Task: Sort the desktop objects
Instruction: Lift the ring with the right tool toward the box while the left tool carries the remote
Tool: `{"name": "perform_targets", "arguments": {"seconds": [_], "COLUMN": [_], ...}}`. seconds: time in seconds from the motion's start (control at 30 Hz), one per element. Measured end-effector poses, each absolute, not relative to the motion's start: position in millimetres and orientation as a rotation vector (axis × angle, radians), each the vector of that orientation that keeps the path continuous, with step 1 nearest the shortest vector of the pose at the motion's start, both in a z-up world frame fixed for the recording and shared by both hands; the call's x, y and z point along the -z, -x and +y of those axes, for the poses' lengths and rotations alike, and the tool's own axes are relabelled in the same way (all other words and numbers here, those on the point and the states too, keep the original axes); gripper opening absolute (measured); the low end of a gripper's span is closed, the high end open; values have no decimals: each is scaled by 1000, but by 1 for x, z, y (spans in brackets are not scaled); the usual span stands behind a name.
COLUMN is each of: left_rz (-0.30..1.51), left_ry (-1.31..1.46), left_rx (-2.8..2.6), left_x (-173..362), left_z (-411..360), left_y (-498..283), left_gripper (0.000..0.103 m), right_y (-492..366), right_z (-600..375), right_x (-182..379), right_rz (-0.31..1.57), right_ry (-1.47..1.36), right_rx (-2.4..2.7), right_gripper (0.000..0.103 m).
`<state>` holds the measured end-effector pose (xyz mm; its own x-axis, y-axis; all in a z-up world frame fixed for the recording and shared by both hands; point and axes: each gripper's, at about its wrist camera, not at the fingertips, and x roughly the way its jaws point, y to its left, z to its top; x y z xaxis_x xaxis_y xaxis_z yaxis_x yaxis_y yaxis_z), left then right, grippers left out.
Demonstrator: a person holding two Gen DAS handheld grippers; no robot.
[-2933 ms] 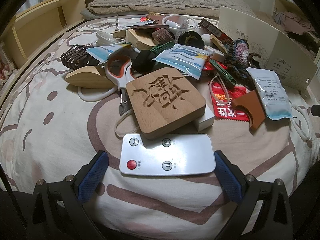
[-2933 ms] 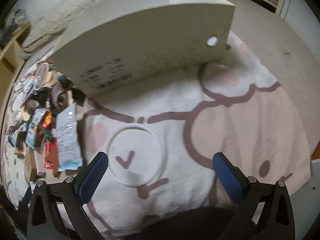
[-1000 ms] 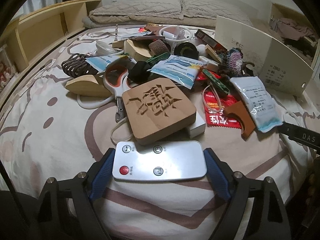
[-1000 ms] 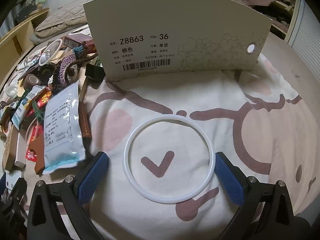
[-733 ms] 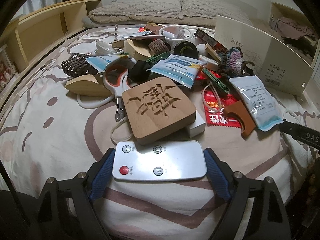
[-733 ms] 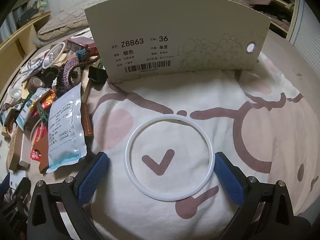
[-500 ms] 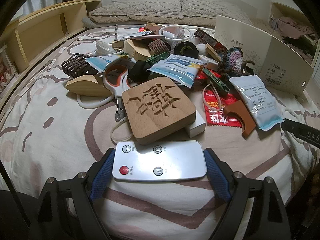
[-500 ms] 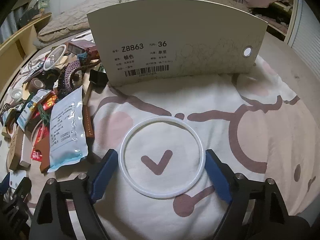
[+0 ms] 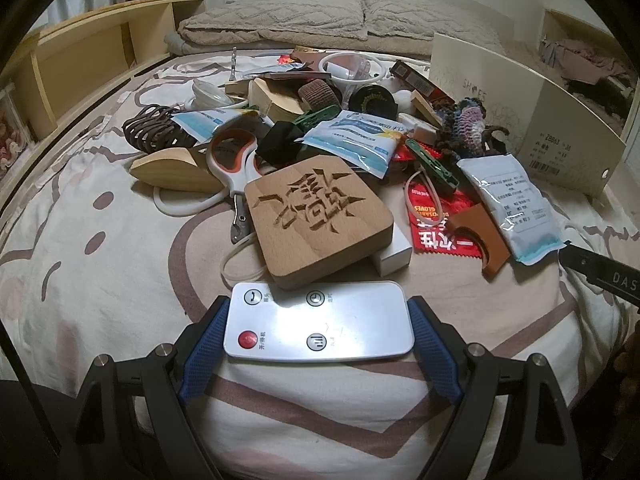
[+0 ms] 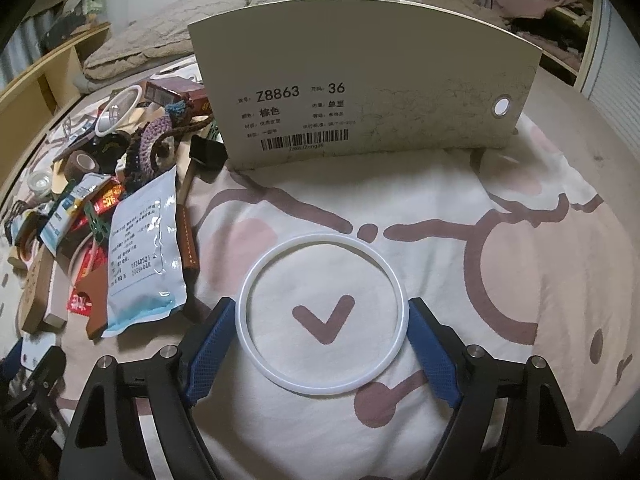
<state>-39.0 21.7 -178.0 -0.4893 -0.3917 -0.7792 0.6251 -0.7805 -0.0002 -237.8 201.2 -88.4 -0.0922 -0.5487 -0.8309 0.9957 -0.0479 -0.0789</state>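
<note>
Cartoon-printed bed sheet (image 9: 100, 264) covers a bed that carries a heap of small things, with pillows at twelve o'clock in the left wrist view.

Silver remote control (image 9: 318, 322) lies flat on the sheet at six o'clock of that view, its short ends touched by both blue pads of the left tool (image 9: 318, 338), which is clamped on it. Just beyond, at twelve o'clock of the remote, a carved wooden block (image 9: 318, 220) overlaps its far edge and rests partly on a small white box (image 9: 394, 258). Orange-handled scissors (image 9: 236, 160) lie at eleven o'clock of the block, a red glove packet (image 9: 436, 224) at three o'clock, and a white sealed pouch (image 9: 514, 204) farther right.

White plastic ring (image 10: 322, 314) lies flat on the sheet in the right wrist view, between the blue pads of the right tool (image 10: 322, 344); both pads press its outer rim, so this tool grips it. A cream shoe box (image 10: 364, 92) stands at twelve o'clock of the ring, well apart, and the pouch (image 10: 142, 248) lies at nine o'clock.
</note>
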Motion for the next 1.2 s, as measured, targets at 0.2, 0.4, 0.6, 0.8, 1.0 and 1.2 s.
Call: {"name": "perform_targets", "arguments": {"seconds": [0.2,0.4,0.6,0.8,1.0,1.2], "left_rz": [385,392,409,397,398,392], "left_ry": [-1077,-1072,-1060,-1030,-999,-957], "left_rx": [2262,2264,2274,2297,2326,2354], "left_x": [176,175,171,161,151,136], "left_z": [21,20,22,27,32,36], "left_y": [38,37,32,29,26,23], "left_gripper": [87,87,87,87,87,87], "right_y": [236,239,234,224,216,212], "right_z": [200,200,207,219,223,232], "right_x": [87,87,80,73,66,51], "right_rz": [798,776,746,737,729,703], "right_ry": [-745,-752,-739,-702,-693,-671], "right_rx": [1504,1503,1473,1446,1448,1447], "right_gripper": [85,85,84,84,84,84]}}
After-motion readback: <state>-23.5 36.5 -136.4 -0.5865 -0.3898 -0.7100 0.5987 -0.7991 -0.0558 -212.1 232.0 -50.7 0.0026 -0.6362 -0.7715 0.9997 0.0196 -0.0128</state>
